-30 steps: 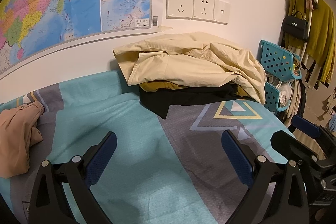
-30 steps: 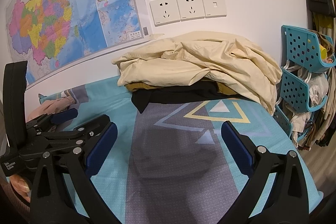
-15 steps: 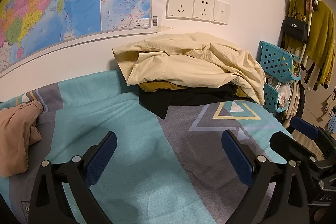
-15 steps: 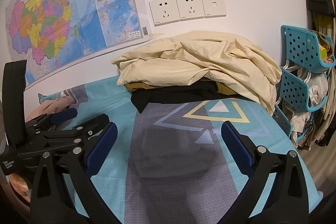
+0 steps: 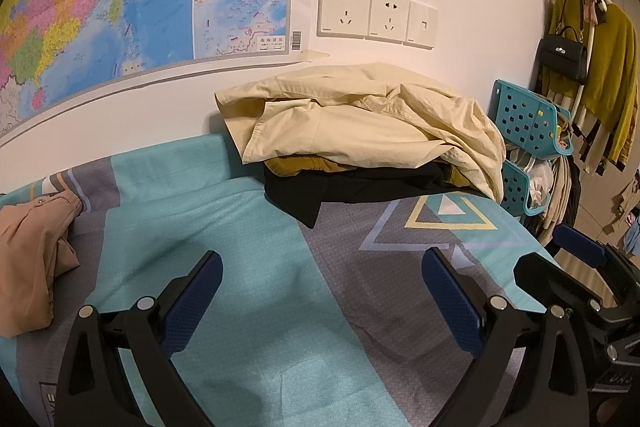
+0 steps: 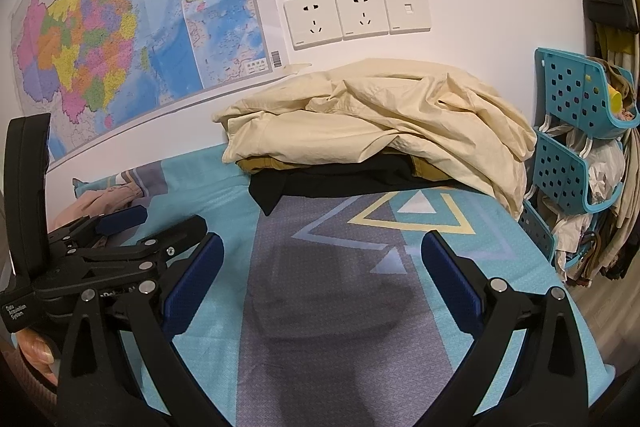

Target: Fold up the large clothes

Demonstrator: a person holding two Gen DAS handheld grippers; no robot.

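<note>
At twelve o'clock the crumpled cream jacket (image 5: 360, 123) tops the pile; left gripper (image 5: 320, 301) and right gripper (image 6: 320, 279) hover wide, empty; reaching for it looks next.

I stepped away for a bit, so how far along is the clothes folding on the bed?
Nothing looks folded yet. The cream garment lies crumpled on a pile over a black one by the wall; a tan garment sits bunched at the left. Both the left tongs and right tongs hover open, empty. All folding remains.
</note>
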